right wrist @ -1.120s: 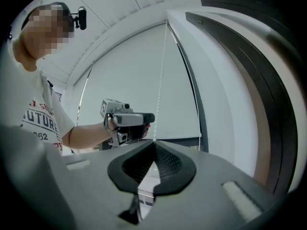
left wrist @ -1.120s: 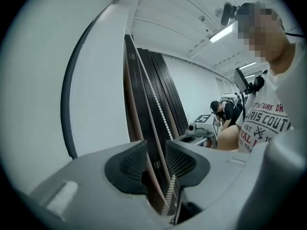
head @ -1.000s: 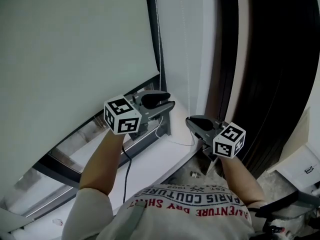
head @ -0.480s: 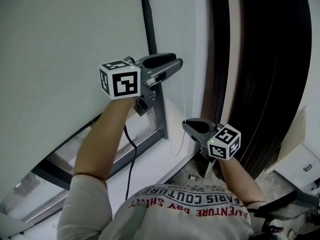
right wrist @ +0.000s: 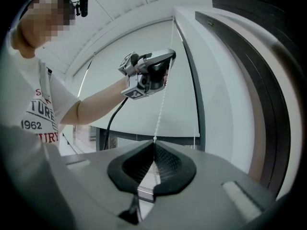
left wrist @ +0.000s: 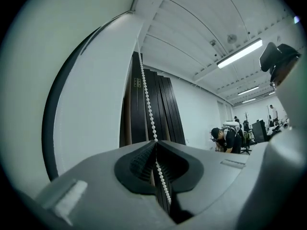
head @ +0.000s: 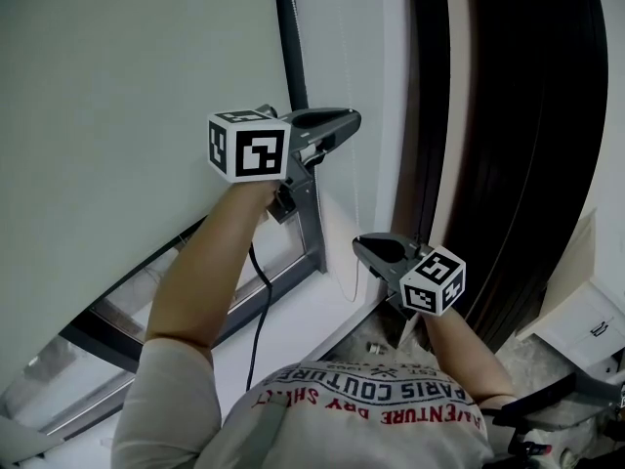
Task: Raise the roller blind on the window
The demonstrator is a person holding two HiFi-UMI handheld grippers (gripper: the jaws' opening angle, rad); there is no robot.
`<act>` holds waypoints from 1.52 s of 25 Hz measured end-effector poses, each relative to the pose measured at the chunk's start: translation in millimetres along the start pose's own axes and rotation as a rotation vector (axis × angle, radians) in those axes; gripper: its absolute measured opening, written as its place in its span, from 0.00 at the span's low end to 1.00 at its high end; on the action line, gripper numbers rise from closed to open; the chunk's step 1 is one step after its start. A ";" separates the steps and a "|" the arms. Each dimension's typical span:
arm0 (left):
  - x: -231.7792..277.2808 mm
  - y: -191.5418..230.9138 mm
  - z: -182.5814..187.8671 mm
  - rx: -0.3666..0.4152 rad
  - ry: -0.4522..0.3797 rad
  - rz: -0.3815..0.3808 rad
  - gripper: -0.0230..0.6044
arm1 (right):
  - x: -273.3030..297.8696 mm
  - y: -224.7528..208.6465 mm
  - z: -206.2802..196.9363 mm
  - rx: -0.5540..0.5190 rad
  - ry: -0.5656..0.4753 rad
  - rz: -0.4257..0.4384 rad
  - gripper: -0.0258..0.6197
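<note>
The pale roller blind (head: 127, 115) covers most of the window, with a strip of glass bare below its bottom bar. Its white bead chain (head: 355, 203) hangs by the dark frame post. My left gripper (head: 355, 117) is raised and level; its jaws have just been closing and are now shut on the bead chain (left wrist: 147, 104), which runs up from between the pads. Lower down, my right gripper (head: 359, 245) is shut on the same bead chain (right wrist: 162, 104). The right gripper view shows the left gripper (right wrist: 171, 56) higher up the chain.
A dark window frame post (head: 293, 47) stands beside the chain, above the white sill (head: 312, 311). Black vertical panels (head: 527, 115) fill the right side. A white box (head: 586, 320) sits low at the right. A black cable (head: 256, 301) hangs from the left gripper.
The left gripper has risen along the chain from sill height to well above the right gripper, and its jaws have closed. The right gripper has stayed where it was.
</note>
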State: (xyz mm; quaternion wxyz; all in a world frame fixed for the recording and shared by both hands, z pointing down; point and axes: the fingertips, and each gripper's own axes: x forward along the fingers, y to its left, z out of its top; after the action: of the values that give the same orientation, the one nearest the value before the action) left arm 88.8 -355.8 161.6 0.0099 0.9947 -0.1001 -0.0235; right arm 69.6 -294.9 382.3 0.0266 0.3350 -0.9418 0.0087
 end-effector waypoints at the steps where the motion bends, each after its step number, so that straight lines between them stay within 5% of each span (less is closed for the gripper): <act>1: 0.3 -0.7 0.4 -0.002 -0.002 -0.004 0.05 | -0.1 -0.7 0.0 -0.009 0.001 -0.006 0.05; 14: -4.8 13.4 -4.1 -0.056 -0.035 0.048 0.05 | 2.1 -3.6 -3.4 0.072 0.047 -0.026 0.05; 26: -9.1 7.7 -10.4 0.026 0.008 0.117 0.05 | 4.9 -8.0 -11.5 0.038 0.071 -0.053 0.05; 38: -13.9 10.3 -101.8 0.046 0.142 0.185 0.05 | 10.6 -2.2 -101.9 0.089 0.264 -0.063 0.05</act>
State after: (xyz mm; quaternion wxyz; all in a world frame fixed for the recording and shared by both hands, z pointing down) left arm 78.1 -361.6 264.1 -0.0036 0.9803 -0.1912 0.0503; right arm 67.3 -299.8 484.6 0.1355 0.3611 -0.9179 0.0934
